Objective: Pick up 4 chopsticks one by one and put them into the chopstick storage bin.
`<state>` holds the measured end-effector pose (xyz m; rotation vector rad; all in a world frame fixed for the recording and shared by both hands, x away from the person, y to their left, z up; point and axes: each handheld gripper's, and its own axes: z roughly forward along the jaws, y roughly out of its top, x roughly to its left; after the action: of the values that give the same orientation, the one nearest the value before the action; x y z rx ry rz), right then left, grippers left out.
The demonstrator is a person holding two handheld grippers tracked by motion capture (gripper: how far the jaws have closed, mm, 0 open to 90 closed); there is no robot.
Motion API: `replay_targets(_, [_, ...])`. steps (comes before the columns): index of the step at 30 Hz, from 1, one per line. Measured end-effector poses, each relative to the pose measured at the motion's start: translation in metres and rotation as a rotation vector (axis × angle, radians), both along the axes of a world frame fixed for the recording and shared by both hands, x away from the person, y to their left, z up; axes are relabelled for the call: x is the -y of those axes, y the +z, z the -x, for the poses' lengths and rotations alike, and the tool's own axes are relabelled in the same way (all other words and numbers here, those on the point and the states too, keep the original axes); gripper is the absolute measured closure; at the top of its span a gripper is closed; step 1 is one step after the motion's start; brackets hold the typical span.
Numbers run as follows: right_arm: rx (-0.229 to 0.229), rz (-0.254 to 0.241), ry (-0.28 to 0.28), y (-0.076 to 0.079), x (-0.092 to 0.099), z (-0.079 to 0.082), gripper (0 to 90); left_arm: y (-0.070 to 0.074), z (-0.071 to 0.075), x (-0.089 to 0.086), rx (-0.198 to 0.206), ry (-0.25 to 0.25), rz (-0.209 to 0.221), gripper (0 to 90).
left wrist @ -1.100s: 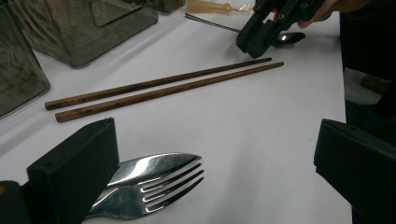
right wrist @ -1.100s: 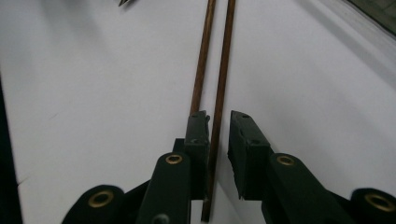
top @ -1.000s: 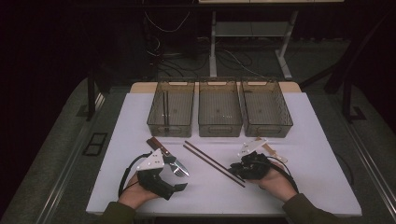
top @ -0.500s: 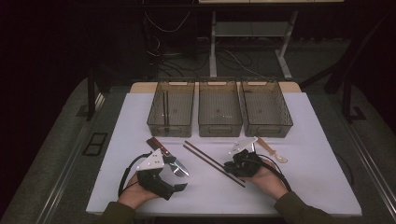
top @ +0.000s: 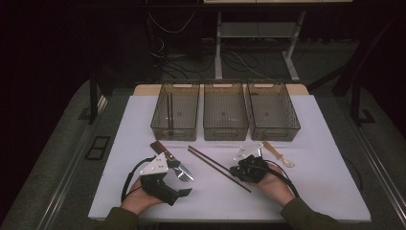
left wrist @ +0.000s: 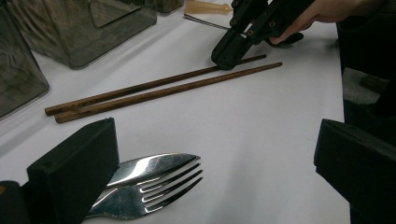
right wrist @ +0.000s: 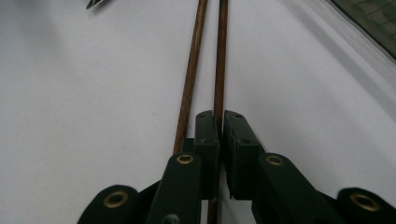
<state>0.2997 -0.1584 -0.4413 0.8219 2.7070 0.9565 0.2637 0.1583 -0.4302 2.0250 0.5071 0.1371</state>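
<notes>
Here left bin holds dark chopsticks; middle bin empty.

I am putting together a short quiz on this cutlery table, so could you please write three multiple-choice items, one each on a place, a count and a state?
1. Where do the fork and knife lie?
A. in the middle bin
B. on the sheet by the left tool
C. on the floor

2. How many clear bins stand in the row?
A. two
B. three
C. five

3. How is the right tool?
A. wide open above a bin
B. clamped on a spoon
C. shut on one chopstick

Answers: 1 B, they lie beside the left tool; 2 B, the high view shows three; 3 C, its jaws pinch one stick.
</notes>
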Motion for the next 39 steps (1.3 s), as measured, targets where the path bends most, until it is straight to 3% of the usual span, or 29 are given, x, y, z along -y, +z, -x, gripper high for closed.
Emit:
replay_targets(6, [0.022,0.005,-0.009,-0.001,-0.001,0.003,86.2,0.0,0.0,-0.001,0.001,0.0,0.0,0.0])
replay_targets(14, [0.019,-0.004,-0.023,0.001,0.001,0.003,86.4,0.001,0.0,-0.001,0.005,-0.001,0.003,0.0])
replay_targets(39, [0.054,-0.175,0.001,0.033,0.035,0.001,86.4,0.001,0.0,-0.001,0.004,0.003,0.009,0.0])
